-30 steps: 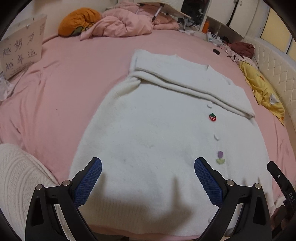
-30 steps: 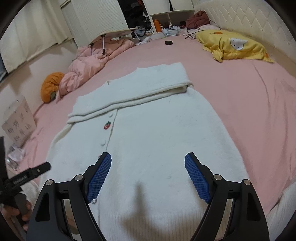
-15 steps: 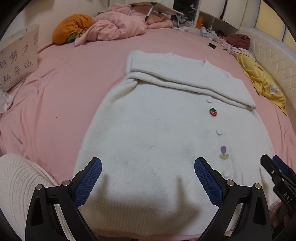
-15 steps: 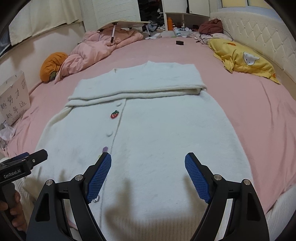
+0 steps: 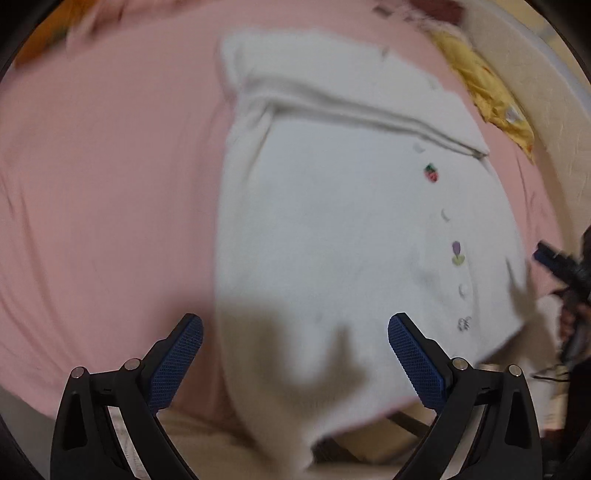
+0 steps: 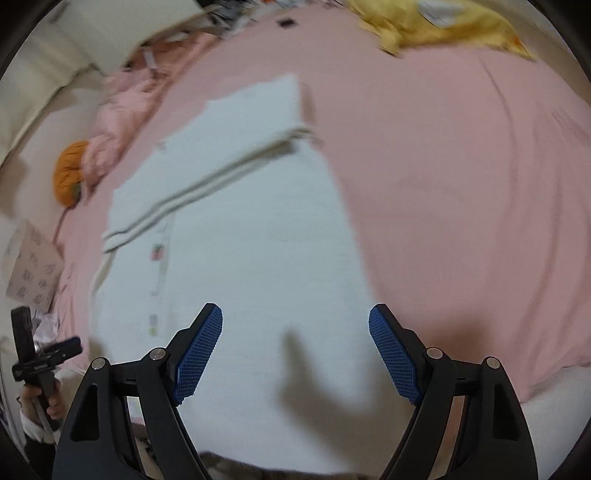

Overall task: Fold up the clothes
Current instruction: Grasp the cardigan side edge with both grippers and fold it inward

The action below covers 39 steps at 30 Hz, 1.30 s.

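A white knit cardigan (image 5: 332, 221) lies flat on the pink bed, sleeves folded across its upper part, with a strawberry patch (image 5: 431, 172) and a flower patch (image 5: 457, 253) beside its buttons. It also shows in the right wrist view (image 6: 258, 251). My left gripper (image 5: 295, 354) is open and empty above the cardigan's bottom left corner. My right gripper (image 6: 295, 347) is open and empty above its bottom right part. Both views are blurred by motion. Each gripper shows at the edge of the other's view: the right one (image 5: 561, 262), the left one (image 6: 40, 358).
The pink bedsheet (image 5: 92, 184) spreads around the cardigan. A yellow garment (image 6: 436, 26) lies at the far right, an orange cushion (image 6: 70, 173) and a pink blanket (image 6: 122, 103) at the far left. A cardboard sign (image 6: 33, 273) stands by the bed.
Both grippers have swung outward and lower, the left toward the cardigan's left hem corner, the right toward its right hem side. Both stay open. The cardigan has not moved.
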### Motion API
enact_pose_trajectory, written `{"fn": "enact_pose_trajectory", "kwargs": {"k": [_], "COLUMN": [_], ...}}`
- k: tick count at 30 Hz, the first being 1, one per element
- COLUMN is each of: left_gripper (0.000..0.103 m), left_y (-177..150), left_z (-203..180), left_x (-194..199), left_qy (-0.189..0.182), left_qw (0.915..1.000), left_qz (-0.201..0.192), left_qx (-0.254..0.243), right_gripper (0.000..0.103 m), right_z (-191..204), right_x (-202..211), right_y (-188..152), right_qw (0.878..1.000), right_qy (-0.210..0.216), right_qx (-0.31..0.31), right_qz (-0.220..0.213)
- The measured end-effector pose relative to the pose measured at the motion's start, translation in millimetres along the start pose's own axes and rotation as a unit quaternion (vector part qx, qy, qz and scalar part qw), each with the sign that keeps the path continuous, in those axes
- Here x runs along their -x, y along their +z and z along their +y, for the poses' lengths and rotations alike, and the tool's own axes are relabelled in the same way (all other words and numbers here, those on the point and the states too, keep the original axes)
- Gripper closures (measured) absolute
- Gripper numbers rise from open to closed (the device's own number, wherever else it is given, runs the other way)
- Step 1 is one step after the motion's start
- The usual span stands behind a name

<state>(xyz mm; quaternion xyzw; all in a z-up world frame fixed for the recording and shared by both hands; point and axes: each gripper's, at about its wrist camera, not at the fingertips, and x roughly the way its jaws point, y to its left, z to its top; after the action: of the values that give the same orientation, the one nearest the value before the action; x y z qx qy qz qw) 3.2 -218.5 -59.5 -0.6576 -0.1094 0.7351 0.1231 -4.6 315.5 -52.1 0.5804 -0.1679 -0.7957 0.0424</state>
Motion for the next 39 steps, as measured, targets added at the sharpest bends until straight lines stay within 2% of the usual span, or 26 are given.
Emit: {"fn": "enact_pose_trajectory", "kwargs": {"k": [2, 4, 6, 7, 10, 11, 13, 15, 17, 19, 21, 22, 25, 27, 30, 31, 32, 33, 34, 35, 36, 38, 39], "left_gripper": [0.003, 0.003, 0.003, 0.003, 0.002, 0.002, 0.002, 0.002, 0.002, 0.005, 0.013, 0.016, 0.039, 0.067, 0.08, 0.081, 0.085, 0.085, 0.086, 0.086, 0.086, 0.087, 0.087], "left_y": [-1.4, -9.3, -16.9, -18.3, -23.1, -26.6, -36.5, -47.4, -55.1, -55.1, -52.6, -51.3, -56.2, -54.2, -53.5, -54.1, -54.1, -54.2, -54.3, -54.4, -54.5, -54.7, -54.8], "left_z": [14.2, 21.0, 22.7, 18.1, 4.5, -0.8, -13.8, -26.5, -32.8, -30.7, -28.8, -28.3, -23.9, -21.6, -19.2, -19.6, -21.4, -23.1, -24.9, -26.6, -28.4, -31.9, -33.7], "left_x": [-9.6, -26.8, -43.6, -49.0, -54.3, -55.0, -56.7, -60.9, -67.5, -75.6, -73.6, -71.5, -71.2, -72.6, -73.7, -73.1, -71.0, -68.9, -66.8, -64.8, -62.7, -58.5, -56.5], "left_qy": [-0.016, -0.032, -0.043, -0.033, -0.006, -0.012, -0.049, -0.086, -0.086, -0.066, -0.07, -0.075, -0.059, -0.046, -0.055, -0.062, -0.07, -0.079, -0.087, -0.095, -0.104, -0.12, -0.128], "left_qw": [0.9989, 0.995, 0.9894, 0.9885, 0.9875, 0.9869, 0.9843, 0.9797, 0.9786, 0.9789, 0.9798, 0.9803, 0.9818, 0.9827, 0.9818, 0.9816, 0.9822, 0.9826, 0.9828, 0.983, 0.983, 0.9827, 0.9823], "left_qz": [0.034, 0.08, 0.123, 0.135, 0.15, 0.154, 0.166, 0.179, 0.186, 0.191, 0.181, 0.175, 0.169, 0.167, 0.162, 0.158, 0.15, 0.143, 0.135, 0.127, 0.119, 0.104, 0.096], "left_qx": [0.028, 0.051, 0.065, 0.059, 0.048, 0.047, 0.036, 0.026, 0.018, 0.031, 0.046, 0.052, 0.062, 0.067, 0.083, 0.087, 0.088, 0.09, 0.091, 0.092, 0.094, 0.096, 0.098], "right_gripper": [0.021, 0.021, 0.021, 0.021, 0.017, 0.017, 0.017, 0.017, 0.017, 0.017, 0.017, 0.017, 0.017, 0.017, 0.017, 0.021, 0.039, 0.045, 0.058, 0.086, 0.091, 0.09, 0.09], "right_z": [-19.4, -36.7, -52.5, -58.0, -57.0, -51.4, -44.3, -46.5, -50.5, -53.3, -56.7, -55.7, -54.3, -51.7, -39.6, -39.3, -39.0, -38.6, -38.3, -38.0, -37.7, -37.1, -36.4], "right_x": [-4.5, -12.8, -26.8, -32.8, -36.0, -35.2, -33.3, -33.6, -31.7, -35.6, -38.7, -37.1, -39.2, -40.7, -38.0, -38.8, -39.6, -40.3, -41.1, -41.9, -42.6, -44.2, -40.8], "right_y": [3.8, 2.6, -4.9, -9.3, -18.2, -20.3, -24.1, -27.4, -27.9, -28.6, -31.3, -31.9, -36.0, -39.2, -42.4, -43.5, -44.7, -45.8, -46.9, -48.0, -49.1, -51.4, -51.6], "right_qw": [0.999, 0.997, 0.99, 0.986, 0.981, 0.979, 0.978, 0.971, 0.962, 0.954, 0.946, 0.945, 0.942, 0.941, 0.946, 0.948, 0.949, 0.951, 0.953, 0.955, 0.956, 0.959, 0.96], "right_qy": [-0.017, -0.011, 0.031, 0.052, 0.084, 0.099, 0.109, 0.126, 0.159, 0.167, 0.17, 0.174, 0.174, 0.173, 0.176, 0.168, 0.16, 0.152, 0.144, 0.137, 0.129, 0.113, 0.122], "right_qx": [-0.016, -0.041, -0.084, -0.105, -0.118, -0.111, -0.094, -0.105, -0.12, -0.127, -0.134, -0.129, -0.131, -0.134, -0.111, -0.112, -0.113, -0.114, -0.115, -0.116, -0.117, -0.119, -0.121], "right_qz": [0.034, 0.068, 0.108, 0.121, 0.129, 0.139, 0.152, 0.174, 0.188, 0.214, 0.242, 0.244, 0.257, 0.26, 0.25, 0.248, 0.245, 0.243, 0.24, 0.238, 0.235, 0.23, 0.22]}}
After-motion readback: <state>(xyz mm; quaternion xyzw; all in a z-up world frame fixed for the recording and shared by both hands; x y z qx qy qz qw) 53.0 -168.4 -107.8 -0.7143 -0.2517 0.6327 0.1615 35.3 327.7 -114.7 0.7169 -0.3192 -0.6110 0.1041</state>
